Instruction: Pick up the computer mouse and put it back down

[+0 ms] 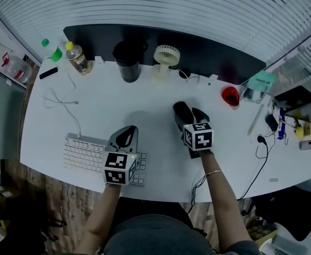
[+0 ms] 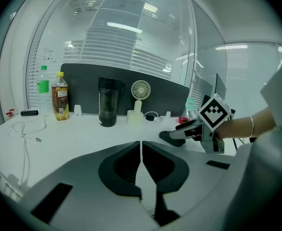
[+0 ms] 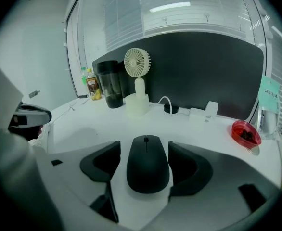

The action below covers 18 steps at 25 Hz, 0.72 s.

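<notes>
The black computer mouse (image 3: 147,165) lies on the white desk (image 1: 118,102), right of centre in the head view (image 1: 182,112). My right gripper (image 3: 146,150) is down around it, one jaw on each side. A sliver of desk shows between the left jaw and the mouse, and the pads do not press on it, so the gripper is open. My left gripper (image 2: 141,150) hovers over the keyboard's right end (image 1: 126,137), its jaws shut with nothing between them. From the left gripper view, the mouse (image 2: 173,137) and the right gripper (image 2: 198,129) appear to the right.
A white keyboard (image 1: 84,153) lies at the front left, with a loose white cable (image 1: 65,102) behind it. Along the dark back panel stand a drink bottle (image 1: 77,57), a black tumbler (image 1: 128,62) and a small white fan (image 1: 166,60). A red bowl (image 1: 230,95) sits at the right.
</notes>
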### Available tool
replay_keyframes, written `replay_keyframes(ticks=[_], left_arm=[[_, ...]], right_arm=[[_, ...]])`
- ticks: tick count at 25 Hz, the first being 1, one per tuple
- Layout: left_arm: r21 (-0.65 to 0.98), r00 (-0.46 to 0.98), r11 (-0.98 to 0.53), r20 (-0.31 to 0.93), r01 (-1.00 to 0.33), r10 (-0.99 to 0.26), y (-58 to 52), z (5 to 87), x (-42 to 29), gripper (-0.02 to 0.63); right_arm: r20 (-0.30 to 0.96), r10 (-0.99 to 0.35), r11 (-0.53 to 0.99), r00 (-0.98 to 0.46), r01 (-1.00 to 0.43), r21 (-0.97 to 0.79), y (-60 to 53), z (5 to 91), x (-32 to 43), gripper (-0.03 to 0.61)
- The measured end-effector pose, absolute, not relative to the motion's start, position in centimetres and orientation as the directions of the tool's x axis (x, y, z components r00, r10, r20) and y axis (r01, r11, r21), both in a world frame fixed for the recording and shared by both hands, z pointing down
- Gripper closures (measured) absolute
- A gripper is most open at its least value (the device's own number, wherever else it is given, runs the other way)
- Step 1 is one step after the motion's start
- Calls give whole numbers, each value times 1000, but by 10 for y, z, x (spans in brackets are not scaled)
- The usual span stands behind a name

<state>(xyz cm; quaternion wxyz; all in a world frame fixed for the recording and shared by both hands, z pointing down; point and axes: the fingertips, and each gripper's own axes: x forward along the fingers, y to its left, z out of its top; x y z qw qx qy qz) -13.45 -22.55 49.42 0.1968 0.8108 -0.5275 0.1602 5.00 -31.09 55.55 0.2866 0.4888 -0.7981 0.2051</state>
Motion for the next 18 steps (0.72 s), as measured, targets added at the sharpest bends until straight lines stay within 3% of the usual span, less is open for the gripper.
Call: replay_keyframes(ticks=[8,18], left_arm=[[147,363,-335,484,-931,-796,-229,498,-137,581],[143,344,-316,491,-938,-800,-233,501,-141,581]], right_arm=[[702,-605,472,-375,-879,-64,-316,578,48,245],[719,-598,463,-353,-885,-50,-321,588,45,262]])
